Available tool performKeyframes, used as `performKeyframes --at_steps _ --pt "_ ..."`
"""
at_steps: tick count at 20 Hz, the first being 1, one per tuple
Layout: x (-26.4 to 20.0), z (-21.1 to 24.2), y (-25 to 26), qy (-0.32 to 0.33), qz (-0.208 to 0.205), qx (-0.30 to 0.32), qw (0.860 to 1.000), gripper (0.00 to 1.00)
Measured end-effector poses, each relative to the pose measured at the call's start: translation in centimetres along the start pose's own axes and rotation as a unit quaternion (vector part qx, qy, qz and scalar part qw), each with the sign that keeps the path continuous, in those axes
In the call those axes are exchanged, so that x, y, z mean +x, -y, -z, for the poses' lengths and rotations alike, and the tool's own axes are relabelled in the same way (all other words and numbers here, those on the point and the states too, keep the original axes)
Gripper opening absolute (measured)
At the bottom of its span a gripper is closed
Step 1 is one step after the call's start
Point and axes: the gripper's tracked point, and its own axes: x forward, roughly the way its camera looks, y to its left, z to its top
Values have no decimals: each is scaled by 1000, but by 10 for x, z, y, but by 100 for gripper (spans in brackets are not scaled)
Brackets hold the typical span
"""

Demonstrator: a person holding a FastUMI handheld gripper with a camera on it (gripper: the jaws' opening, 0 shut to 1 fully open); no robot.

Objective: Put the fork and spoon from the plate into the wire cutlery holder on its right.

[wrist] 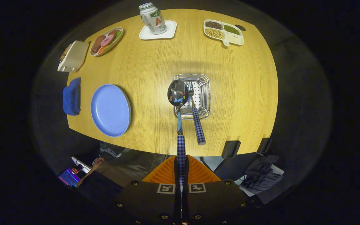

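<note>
Gripper [181, 175] fingers are pressed together on the checked handle of a spoon [178, 93], whose dark bowl hangs over the wire cutlery holder [205, 93]. Beneath lies a round wooden table [239, 93]. Left of the holder sits an empty blue plate [109, 110]. In the holder, a fork [197, 122] leans tines-down, handle toward the near edge.

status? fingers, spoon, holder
Fingers shut on spoon handle. Spoon bowl over wire holder; fork already in it. Blue plate bare. Nothing blocking.
</note>
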Motion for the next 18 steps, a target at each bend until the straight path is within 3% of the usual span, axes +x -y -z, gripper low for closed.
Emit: performKeyframes --at_steps 6,9,12,18 --pt "11 -14 3 -31 5 33 999 1" --pt "15 -14 5 -53 19 26 998 2" --pt "26 -21 17 -67 58 16 996 2" --pt "35 -25 4 -99 59 3 993 2"
